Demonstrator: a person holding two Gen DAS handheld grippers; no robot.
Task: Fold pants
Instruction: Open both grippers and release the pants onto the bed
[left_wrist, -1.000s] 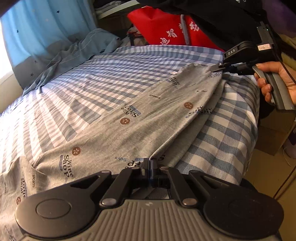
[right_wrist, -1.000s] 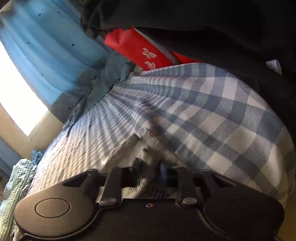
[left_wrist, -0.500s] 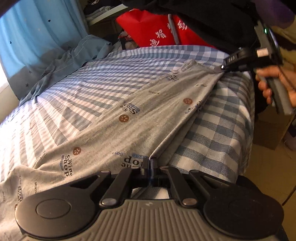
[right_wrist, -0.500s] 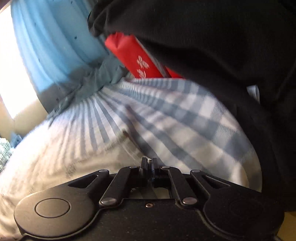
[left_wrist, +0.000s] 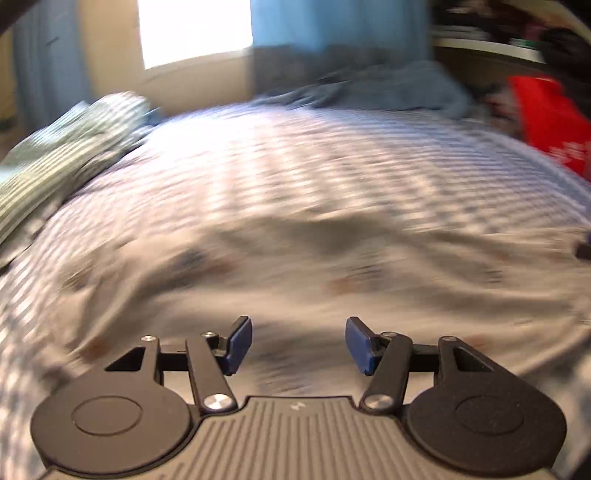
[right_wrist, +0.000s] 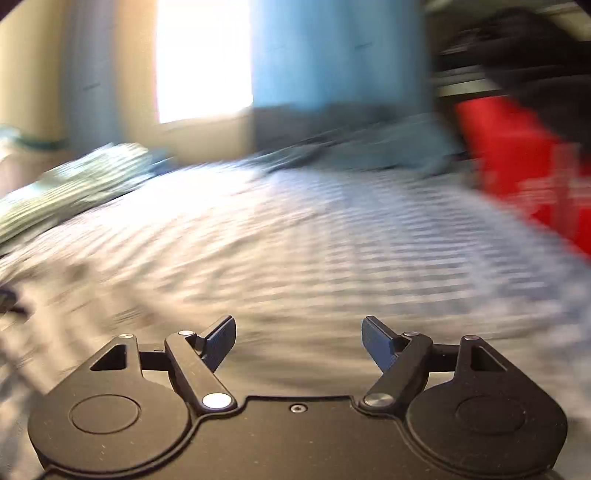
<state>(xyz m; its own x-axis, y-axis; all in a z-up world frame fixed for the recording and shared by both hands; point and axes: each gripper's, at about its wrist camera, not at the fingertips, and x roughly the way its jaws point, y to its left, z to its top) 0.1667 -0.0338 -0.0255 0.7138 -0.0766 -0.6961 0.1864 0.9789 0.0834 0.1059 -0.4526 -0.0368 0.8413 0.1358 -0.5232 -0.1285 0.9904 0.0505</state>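
- Our left gripper (left_wrist: 298, 345) stands wide open over the bed, its two blue pads (left_wrist: 239, 345) well apart with nothing between them.
- Below and just ahead of it lie the grey printed cotton pants (left_wrist: 332, 273), spread across the near part of the bed; the picture is heavily blurred, so we can make out only brownish and dark marks on the grey cloth, not its exact edges or folds.
- Our right gripper (right_wrist: 298, 345) is likewise spread wide and holds nothing; its dark blue pads (right_wrist: 376, 345) hang above pale cloth that is too blurred to tell pants from sheet.
- The pants rest on the blue-and-white checked bed sheet (left_wrist: 314, 162), which covers the mattress out to the far side.
- At the far left edge of the bed sits a heap of green-and-white striped fabric (left_wrist: 66, 147).
- A crumpled grey-blue cloth (left_wrist: 388, 88) lies at the far edge beneath the light blue curtain (right_wrist: 332, 55).
- A bright red bag (right_wrist: 524, 170) stands at the right, beside the bed.
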